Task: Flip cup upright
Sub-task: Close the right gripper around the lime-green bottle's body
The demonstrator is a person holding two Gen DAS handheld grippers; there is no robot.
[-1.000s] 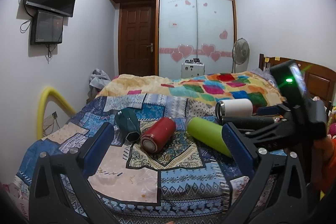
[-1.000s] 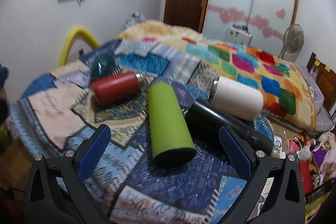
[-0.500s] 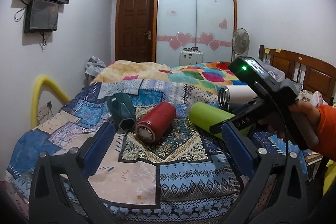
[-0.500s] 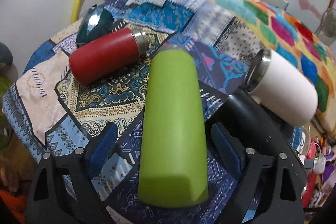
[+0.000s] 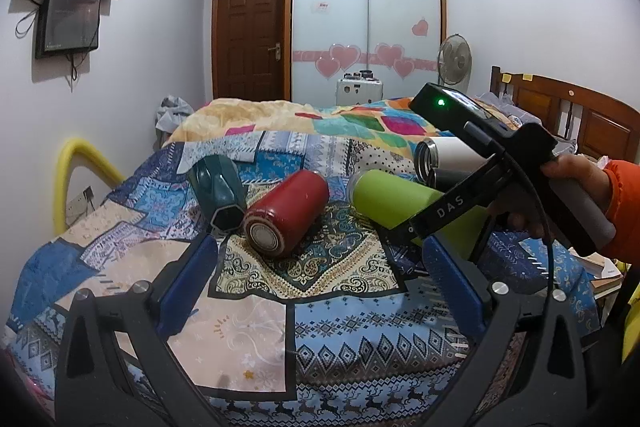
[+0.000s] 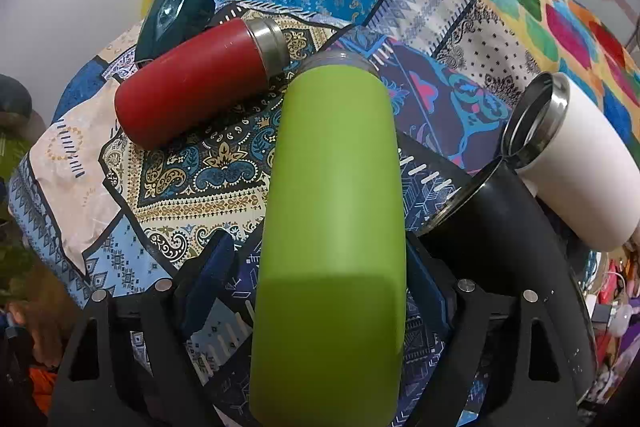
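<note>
Right claw [image 6: 320,291] straddles the green cup [image 6: 332,211], one blue pad on each side near the cup's base end. The right pad looks pressed against the wall; a sliver of quilt shows by the left pad, so I cannot tell whether the grip is closed. The cup lies on its side, base toward the claw, mouth pointing away.

Left claw [image 5: 320,283] hangs released over the near part of the bed, jaws wide, nothing between them; the red cup [image 5: 286,215] lies just ahead of it.

Handling, judged: the green cup looks like a rigid insulated tumbler with a matte coat, so it should take firm squeezing without denting and give the pads fair friction. Likely moderate weight, probably empty. It is long, and a grip at the base end puts most of the length ahead of the claw, so it may pivot in the pads while being tipped. A hold nearer mid-body would be steadier.

Neighbours: left of the claw, the red cup, its steel mouth just beside the green cup's mouth end; beyond that, a dark teal cup [image 6: 176,11]. Right of the claw, a black cup [image 6: 504,227] close by the right finger, touching a white cup [image 6: 584,163] at the rims.

No hard surface: everything lies on a patchwork quilt [image 6: 224,155] over the bed, soft and uneven, so a stood-up tall cup may topple. Bedroom beyond: door, sliding wardrobe, fan, wall screens.
</note>
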